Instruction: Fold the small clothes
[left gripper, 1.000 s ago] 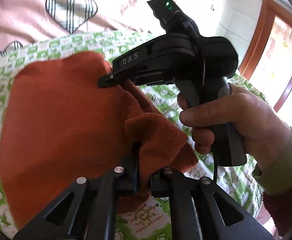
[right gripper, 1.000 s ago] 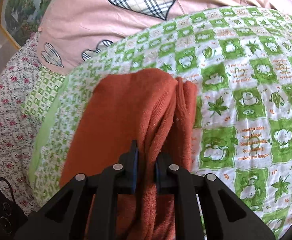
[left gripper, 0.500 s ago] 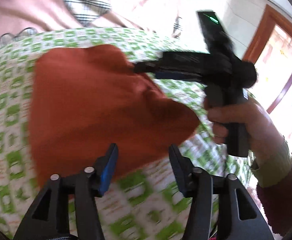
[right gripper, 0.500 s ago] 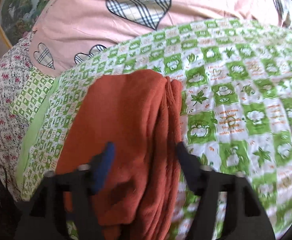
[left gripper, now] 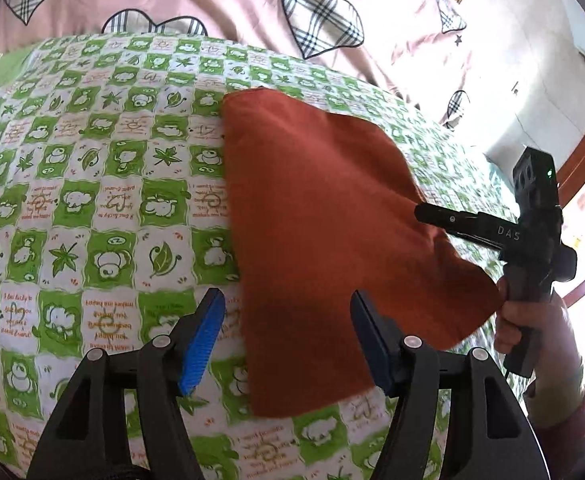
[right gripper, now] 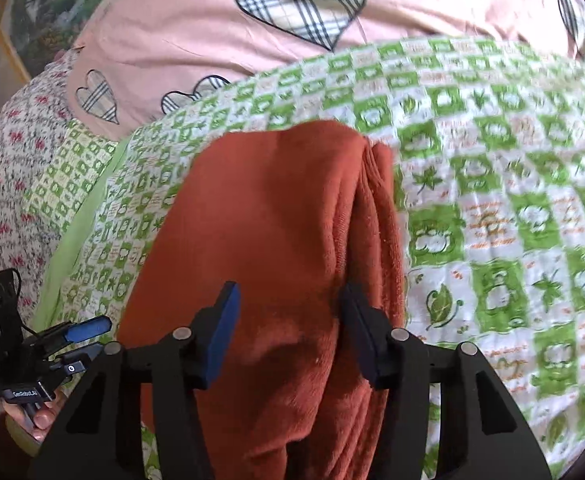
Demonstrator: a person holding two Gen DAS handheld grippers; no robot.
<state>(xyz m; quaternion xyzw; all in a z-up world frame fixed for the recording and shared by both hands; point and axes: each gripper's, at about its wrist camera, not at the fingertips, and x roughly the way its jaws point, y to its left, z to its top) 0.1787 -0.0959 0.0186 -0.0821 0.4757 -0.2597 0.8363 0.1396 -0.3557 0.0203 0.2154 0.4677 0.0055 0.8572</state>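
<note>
Orange knit garment (left gripper: 324,224) lies folded on the green checked bedspread (left gripper: 92,184), right ahead of both tools. Left hand-held gripper (left gripper: 288,336) hangs above the near edge with jaws spread wide, nothing between them. Right hand-held gripper (right gripper: 288,328) is spread too, straddling the cloth's stacked folds without pinching. Seen from the left wrist view, the right tool's tip sits at the garment's far-side edge; touching or just above, I can't tell. Soft, light, limp stuff by the look of it, so it'll sag and slide unless layers are caught together. Best bite, I'd say, is the thick layered edge beside the right gripper's outer finger (right gripper: 368,344), taking every ply at once.
</note>
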